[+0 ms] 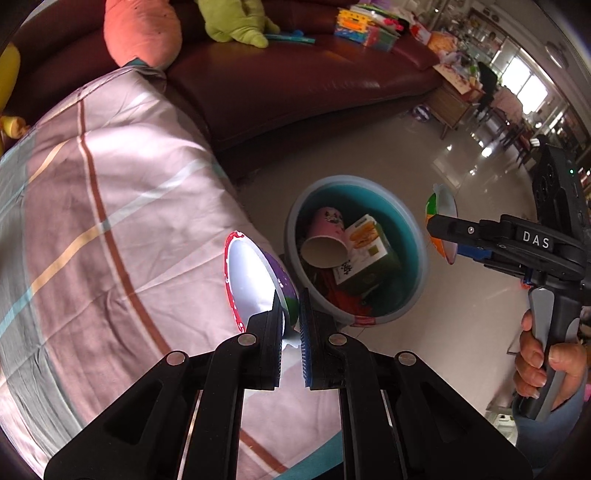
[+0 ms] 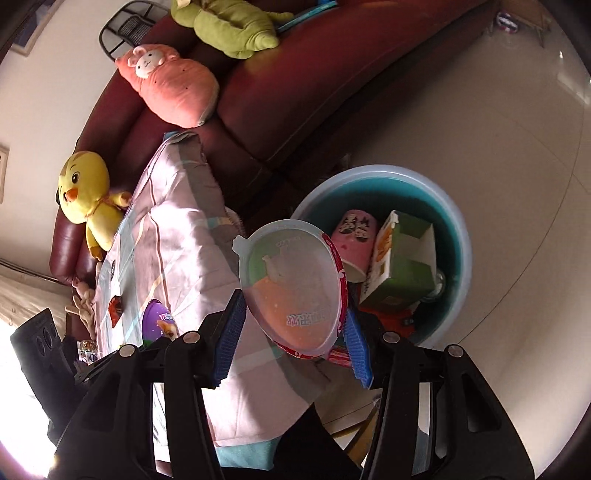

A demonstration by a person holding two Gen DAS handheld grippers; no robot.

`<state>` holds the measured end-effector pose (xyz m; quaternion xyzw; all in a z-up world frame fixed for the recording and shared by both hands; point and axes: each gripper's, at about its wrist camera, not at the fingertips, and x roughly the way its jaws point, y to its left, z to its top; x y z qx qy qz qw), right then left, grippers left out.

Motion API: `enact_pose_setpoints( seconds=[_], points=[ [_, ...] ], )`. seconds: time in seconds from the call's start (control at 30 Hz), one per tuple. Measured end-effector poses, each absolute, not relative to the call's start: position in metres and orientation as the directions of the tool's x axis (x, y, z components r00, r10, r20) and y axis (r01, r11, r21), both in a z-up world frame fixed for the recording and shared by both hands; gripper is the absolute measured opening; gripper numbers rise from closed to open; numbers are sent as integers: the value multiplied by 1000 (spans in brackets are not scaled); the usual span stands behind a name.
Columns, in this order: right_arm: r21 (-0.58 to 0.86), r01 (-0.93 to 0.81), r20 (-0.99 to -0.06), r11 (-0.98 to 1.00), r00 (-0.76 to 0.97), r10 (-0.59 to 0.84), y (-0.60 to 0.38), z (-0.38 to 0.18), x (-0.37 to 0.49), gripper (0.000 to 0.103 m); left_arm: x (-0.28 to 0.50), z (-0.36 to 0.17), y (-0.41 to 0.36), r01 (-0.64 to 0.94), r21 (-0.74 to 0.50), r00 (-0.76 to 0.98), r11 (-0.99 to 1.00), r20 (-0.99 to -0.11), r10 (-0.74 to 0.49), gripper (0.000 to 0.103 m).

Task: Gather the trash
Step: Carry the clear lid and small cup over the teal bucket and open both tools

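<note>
My left gripper (image 1: 290, 314) is shut on a flat purple tub (image 1: 255, 280) with a red rim and a silvery face, held on edge over the striped quilt just left of the bin. The same purple tub (image 2: 160, 325) shows low on the left in the right wrist view. My right gripper (image 2: 295, 328) is shut on an orange-and-green tub (image 2: 295, 288) with a clear lid and a red rim, close to the bin's near rim. In the left wrist view that right gripper (image 1: 447, 240) and its tub (image 1: 441, 221) hang to the right of the bin. The teal bin (image 1: 419, 236) (image 2: 466, 236) stands on the floor.
The bin holds a pink paper cup (image 2: 352, 240), a green and orange carton (image 2: 402, 254) and red wrappers. A striped quilt (image 1: 110, 206) drapes over the dark red sofa (image 1: 295, 81). Plush toys lie on the sofa: yellow chick (image 2: 85, 199), pink one (image 2: 173, 88), green one (image 2: 229, 29). Glossy tiled floor (image 2: 517, 147) surrounds the bin.
</note>
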<state>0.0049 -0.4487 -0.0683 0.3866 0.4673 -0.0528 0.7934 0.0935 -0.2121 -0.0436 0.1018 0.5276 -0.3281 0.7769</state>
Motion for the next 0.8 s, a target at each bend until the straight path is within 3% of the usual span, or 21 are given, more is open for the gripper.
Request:
enact_pose_setpoints(
  seconds=[0.8],
  points=[
    [576,505,-796,643,524,303,-502,-106,-16,49,64,-93,-331,721,-168,80,672,-943,-322,9]
  ],
)
